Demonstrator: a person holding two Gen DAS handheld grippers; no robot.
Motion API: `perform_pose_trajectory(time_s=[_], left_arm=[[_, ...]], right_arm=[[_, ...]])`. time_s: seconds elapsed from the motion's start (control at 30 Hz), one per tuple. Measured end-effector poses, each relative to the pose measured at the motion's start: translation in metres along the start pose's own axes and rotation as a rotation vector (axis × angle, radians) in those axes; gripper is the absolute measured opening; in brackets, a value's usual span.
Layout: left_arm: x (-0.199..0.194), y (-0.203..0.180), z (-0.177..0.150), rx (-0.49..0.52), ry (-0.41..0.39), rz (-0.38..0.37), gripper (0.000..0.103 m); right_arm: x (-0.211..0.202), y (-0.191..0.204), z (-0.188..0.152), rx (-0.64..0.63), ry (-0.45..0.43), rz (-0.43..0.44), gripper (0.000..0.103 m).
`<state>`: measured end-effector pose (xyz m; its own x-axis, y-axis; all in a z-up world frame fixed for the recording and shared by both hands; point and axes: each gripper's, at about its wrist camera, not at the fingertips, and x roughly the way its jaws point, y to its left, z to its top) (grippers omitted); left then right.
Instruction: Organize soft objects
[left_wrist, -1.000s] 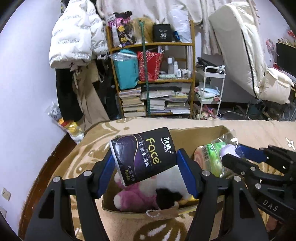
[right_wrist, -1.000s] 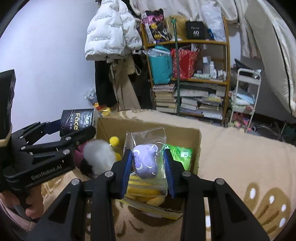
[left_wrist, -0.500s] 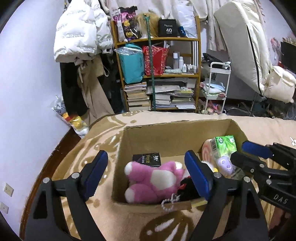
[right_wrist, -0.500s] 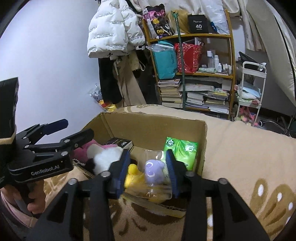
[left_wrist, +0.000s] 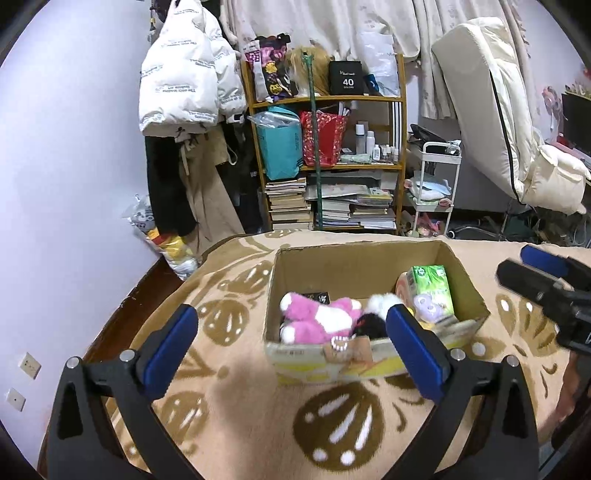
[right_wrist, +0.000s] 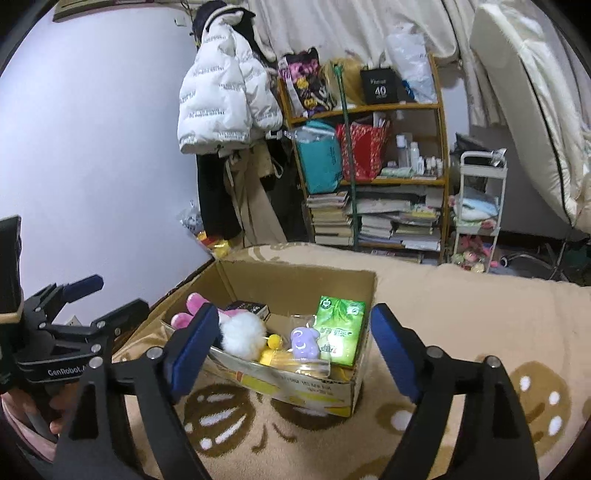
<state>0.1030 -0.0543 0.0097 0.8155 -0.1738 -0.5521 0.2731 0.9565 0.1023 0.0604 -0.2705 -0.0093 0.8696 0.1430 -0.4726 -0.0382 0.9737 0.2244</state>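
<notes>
box (left_wrist: 369, 266) on the blanket (left_wrist: 258, 413) now holds everything | black tissue pack (left_wrist: 317, 297) dropped at its back-left corner, bagged purple toy (right_wrist: 304, 341) by the right wall | left gripper (left_wrist: 291, 354) and right gripper (right_wrist: 290, 352) both wide open, empty, pulled back | looks about done imo

left tongs (left_wrist: 291, 338): spread wide, nothing held | right tongs (right_wrist: 291, 345): spread wide, nothing held
</notes>
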Motion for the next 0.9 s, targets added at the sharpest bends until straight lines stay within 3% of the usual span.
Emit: perform_pose_trajectory(time_s=[0.13,0.53,0.9], left_arm=[[-0.026,0.004,-0.011,-0.007,-0.012,0.011,0.101],[-0.098,0.01,-0.04,0.001,-0.075,0.048,0.102],[-0.126,0.004,-0.06,0.008,-0.147,0.037,0.102]], right_arm=[[-0.028,0.006,0.002,-0.005,-0.052,-0.001,0.103],[-0.089,0.027,-0.005,-0.049,-0.122,-0.018,0.103],[-0.121,0.038,-0.019,-0.085,-0.153,-0.035,0.103]])
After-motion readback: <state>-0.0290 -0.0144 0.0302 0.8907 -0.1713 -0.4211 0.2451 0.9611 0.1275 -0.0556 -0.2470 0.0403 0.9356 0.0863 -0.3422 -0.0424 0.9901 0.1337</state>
